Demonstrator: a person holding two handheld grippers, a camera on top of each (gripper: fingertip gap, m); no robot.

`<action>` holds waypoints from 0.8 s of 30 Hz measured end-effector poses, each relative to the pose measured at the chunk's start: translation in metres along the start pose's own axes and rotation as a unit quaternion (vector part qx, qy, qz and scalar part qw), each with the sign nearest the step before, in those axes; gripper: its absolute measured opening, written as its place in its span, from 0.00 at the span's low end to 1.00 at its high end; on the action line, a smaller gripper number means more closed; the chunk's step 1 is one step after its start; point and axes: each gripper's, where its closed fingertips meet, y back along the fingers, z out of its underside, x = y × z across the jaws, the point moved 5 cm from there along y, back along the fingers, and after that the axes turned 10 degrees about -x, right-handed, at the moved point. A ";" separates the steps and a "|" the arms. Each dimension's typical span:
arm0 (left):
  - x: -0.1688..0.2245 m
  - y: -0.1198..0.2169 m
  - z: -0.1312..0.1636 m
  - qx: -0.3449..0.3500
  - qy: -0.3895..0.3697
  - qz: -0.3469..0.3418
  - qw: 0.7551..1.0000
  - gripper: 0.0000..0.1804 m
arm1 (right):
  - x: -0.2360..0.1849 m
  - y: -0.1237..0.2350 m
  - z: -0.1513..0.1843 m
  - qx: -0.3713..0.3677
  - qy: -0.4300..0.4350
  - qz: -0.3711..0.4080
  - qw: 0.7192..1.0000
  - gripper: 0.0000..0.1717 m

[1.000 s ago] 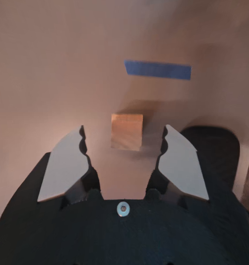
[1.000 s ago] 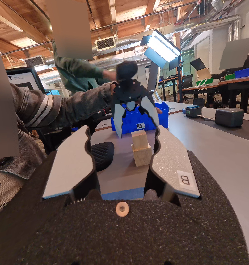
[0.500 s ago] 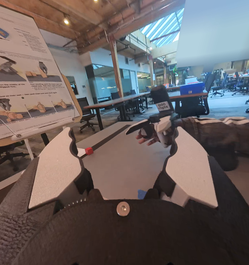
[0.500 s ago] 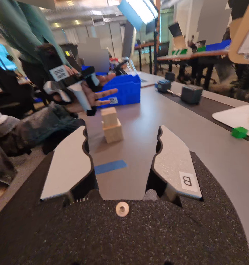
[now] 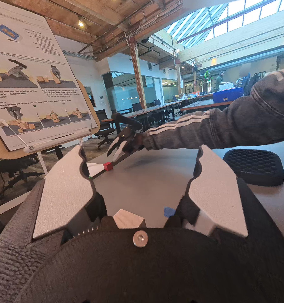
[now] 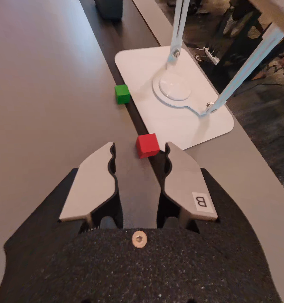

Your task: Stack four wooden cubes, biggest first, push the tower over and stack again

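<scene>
R gripper (image 6: 138, 145) half-open, empty, nr red cube (image 6: 147, 145): prob light, rigid; grip flat opposite faces. L gripper (image 5: 140, 161) wide.

**Cubes on the table**

I see a small red cube (image 6: 147, 145) resting flat on the grey table (image 6: 48, 98), at the edge of the dark strip that runs along it, just beside the near corner of a white base plate. A green cube (image 6: 122, 94) sits farther along the same strip. A pale wooden cube (image 5: 129, 220) shows low in my left view, mostly hidden.
</scene>
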 end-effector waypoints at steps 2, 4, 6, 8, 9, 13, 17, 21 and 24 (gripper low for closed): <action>0.000 -0.001 0.002 -0.003 0.001 0.002 1.000 0.70 | 0.005 -0.014 0.003 -0.016 0.014 0.004 1.000 0.33; 0.001 -0.002 0.004 -0.011 -0.001 0.003 1.000 0.70 | 0.008 -0.027 0.009 -0.042 0.017 0.007 0.999 0.32; 0.001 -0.002 0.005 -0.015 -0.006 0.002 1.000 0.69 | 0.008 -0.035 0.012 -0.049 0.020 0.001 0.999 0.26; 0.001 -0.002 0.006 -0.017 -0.009 0.003 1.000 0.70 | 0.004 -0.038 0.012 -0.056 0.014 -0.011 0.998 0.16; 0.001 -0.002 0.006 -0.018 -0.012 0.001 1.000 0.70 | 0.001 -0.036 0.011 -0.058 0.006 -0.016 0.998 0.16; 0.002 -0.003 0.007 -0.027 -0.037 -0.014 0.999 0.67 | -0.030 -0.008 -0.012 0.023 -0.061 -0.056 0.996 0.17; 0.007 -0.007 0.003 -0.031 -0.082 -0.044 0.995 0.62 | -0.105 0.051 -0.054 0.173 -0.148 -0.167 0.959 0.16; 0.023 -0.016 -0.009 -0.021 -0.124 -0.072 0.989 0.55 | -0.190 0.113 -0.081 0.340 -0.236 -0.293 0.862 0.16; 0.041 -0.027 -0.019 -0.030 -0.162 -0.103 0.981 0.50 | -0.241 0.136 -0.083 0.404 -0.298 -0.367 0.783 0.16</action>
